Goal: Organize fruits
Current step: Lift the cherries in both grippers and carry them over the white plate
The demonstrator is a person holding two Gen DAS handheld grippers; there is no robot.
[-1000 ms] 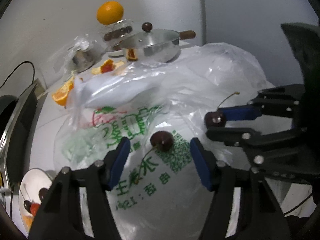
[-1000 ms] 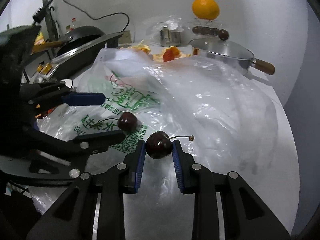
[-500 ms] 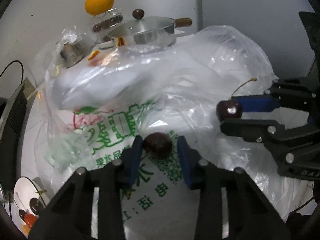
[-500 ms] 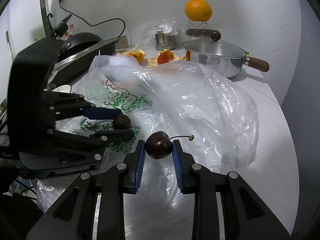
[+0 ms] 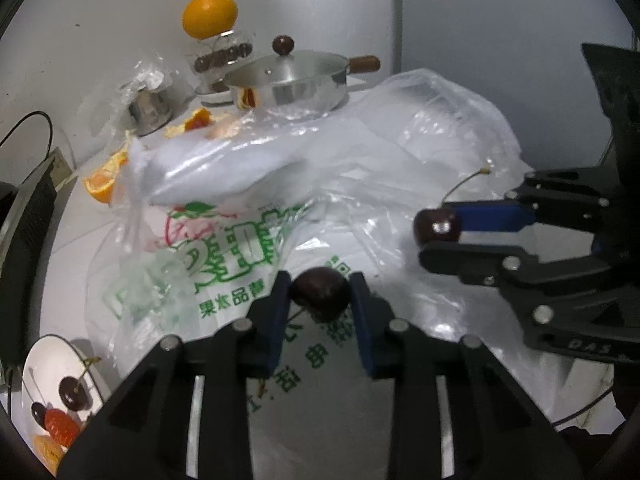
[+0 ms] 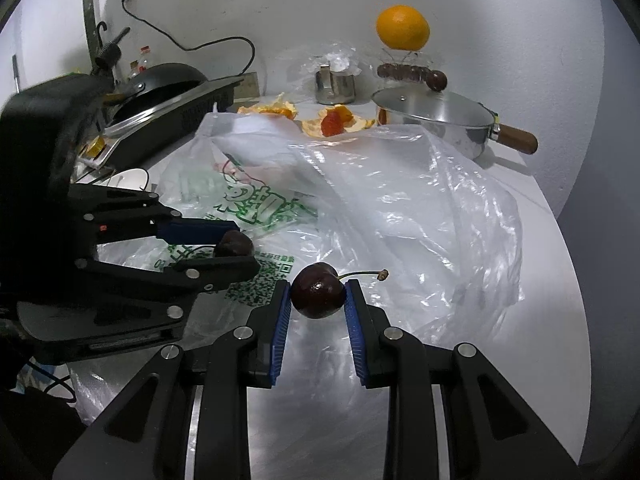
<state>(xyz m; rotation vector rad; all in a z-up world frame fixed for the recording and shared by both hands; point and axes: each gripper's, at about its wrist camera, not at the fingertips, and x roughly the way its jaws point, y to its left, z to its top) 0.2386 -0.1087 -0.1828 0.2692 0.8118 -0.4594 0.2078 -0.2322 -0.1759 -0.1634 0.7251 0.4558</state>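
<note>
The left claw [image 5: 320,300] is closing on a dark cherry [image 5: 320,294] over the printed plastic bag [image 5: 224,248]. Beside it, the right claw [image 6: 318,300] pinches a second cherry [image 6: 318,296]. Farther back, a lidded pan [image 6: 436,114] stands on the worktop [image 6: 552,280].

White counter [image 6: 552,280] — plastic bags [image 6: 400,200], saucepan [image 6: 436,116]

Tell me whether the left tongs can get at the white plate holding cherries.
Probably yes. The white plate sits uncovered beside the printed plastic bag, with nothing between, but the left tongs are closing around a dark red cherry.
</note>
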